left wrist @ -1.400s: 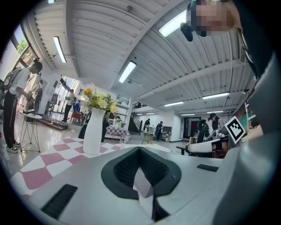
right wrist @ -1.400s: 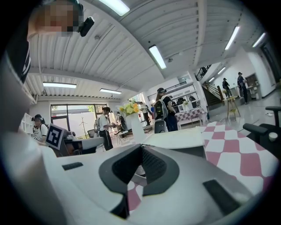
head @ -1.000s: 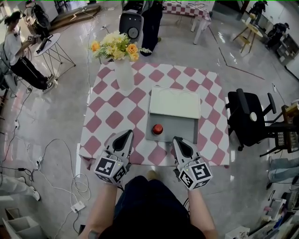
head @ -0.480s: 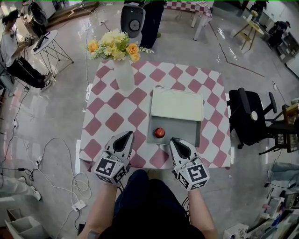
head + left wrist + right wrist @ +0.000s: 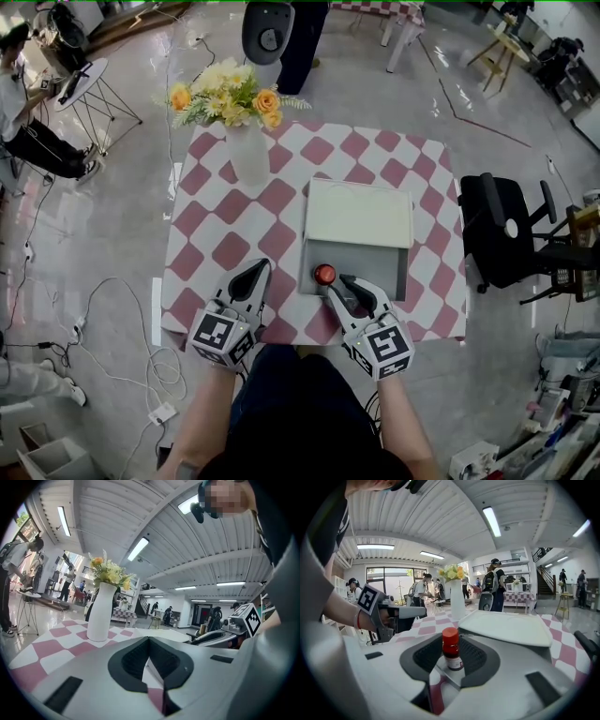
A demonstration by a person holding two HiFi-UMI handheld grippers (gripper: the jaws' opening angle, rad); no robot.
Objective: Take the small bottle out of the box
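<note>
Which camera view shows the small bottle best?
The right gripper view: the small bottle stands upright, red cap and label visible. The head view shows only its red cap, in the box. The left gripper view does not show it.

Red-capped small bottle (image 5: 324, 275), upright, seemingly inside open grey box (image 5: 377, 259)

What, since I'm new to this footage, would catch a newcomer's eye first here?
The red-capped small bottle stands in the open grey box near the front edge of the checked table. The right claw is opening, and the bottle is between its jaws, ungripped. Next comes the white vase of yellow flowers toward the far left corner.
</note>
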